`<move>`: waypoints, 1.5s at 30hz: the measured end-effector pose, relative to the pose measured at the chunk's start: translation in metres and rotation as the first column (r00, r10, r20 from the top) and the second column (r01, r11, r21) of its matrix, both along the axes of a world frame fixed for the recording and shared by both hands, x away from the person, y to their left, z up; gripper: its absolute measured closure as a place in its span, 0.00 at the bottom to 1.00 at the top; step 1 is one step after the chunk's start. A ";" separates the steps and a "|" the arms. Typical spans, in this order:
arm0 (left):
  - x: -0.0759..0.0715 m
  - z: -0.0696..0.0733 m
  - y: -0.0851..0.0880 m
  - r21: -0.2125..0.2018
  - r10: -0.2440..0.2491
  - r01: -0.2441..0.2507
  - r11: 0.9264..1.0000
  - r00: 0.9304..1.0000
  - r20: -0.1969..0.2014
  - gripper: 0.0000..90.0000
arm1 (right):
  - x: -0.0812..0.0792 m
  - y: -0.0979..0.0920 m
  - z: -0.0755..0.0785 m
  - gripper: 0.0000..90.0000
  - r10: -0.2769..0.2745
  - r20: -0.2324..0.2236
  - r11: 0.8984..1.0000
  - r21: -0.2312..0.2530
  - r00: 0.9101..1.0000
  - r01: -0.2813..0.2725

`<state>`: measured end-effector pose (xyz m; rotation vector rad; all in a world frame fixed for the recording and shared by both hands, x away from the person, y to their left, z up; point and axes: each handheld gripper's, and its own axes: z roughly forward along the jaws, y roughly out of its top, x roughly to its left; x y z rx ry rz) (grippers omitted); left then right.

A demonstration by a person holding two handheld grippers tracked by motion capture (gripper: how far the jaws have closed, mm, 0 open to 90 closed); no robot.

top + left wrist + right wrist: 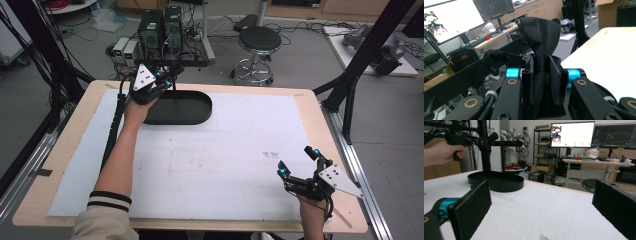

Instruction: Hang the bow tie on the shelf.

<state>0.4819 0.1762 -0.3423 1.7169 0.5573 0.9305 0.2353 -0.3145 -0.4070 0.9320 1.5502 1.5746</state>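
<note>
Lab clutter of monitors, cables and one round stool (pixel 259 40) rings a pale wooden table (pixel 60 165) covered by a single white sheet (pixel 225 160). At the far edge of that sheet stands one black rack: an oval base tray (pixel 187 107) with an upright post (pixel 485 150) carrying a horizontal bar (pixel 504 143), apparently meant for hanging things. Raised beside that bar, the left gripper (pixel 162 80) has its jaws pressed together on one piece of black fabric (pixel 540 50), bunched and standing up between the pads, seemingly held high so it can be draped over the bar. Near the table's front right corner, the right gripper (pixel 296 162) rests low with jaws spread wide and nothing between them, well apart from the rack, apparently waiting. Two grippers, one cloth, one rack.
</note>
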 end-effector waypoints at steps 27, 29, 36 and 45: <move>0.017 -0.022 0.009 -0.018 0.008 -0.009 1.000 0.997 -0.078 0.79 | 0.002 0.000 -0.003 0.02 -0.009 -0.015 1.000 -0.017 1.000 0.009; 0.016 -0.023 0.009 -0.020 0.003 -0.004 1.000 0.996 -0.084 0.79 | 0.002 0.001 -0.003 0.02 -0.006 -0.015 1.000 -0.018 1.000 0.006; 0.015 -0.028 0.009 -0.020 -0.005 0.003 1.000 0.996 -0.086 0.76 | 0.002 0.001 -0.004 0.02 -0.007 -0.018 1.000 -0.018 1.000 0.007; 0.014 -0.027 0.012 -0.053 0.020 -0.027 0.998 0.993 -0.115 0.60 | 0.002 0.002 -0.004 0.02 -0.007 -0.015 1.000 -0.018 1.000 0.006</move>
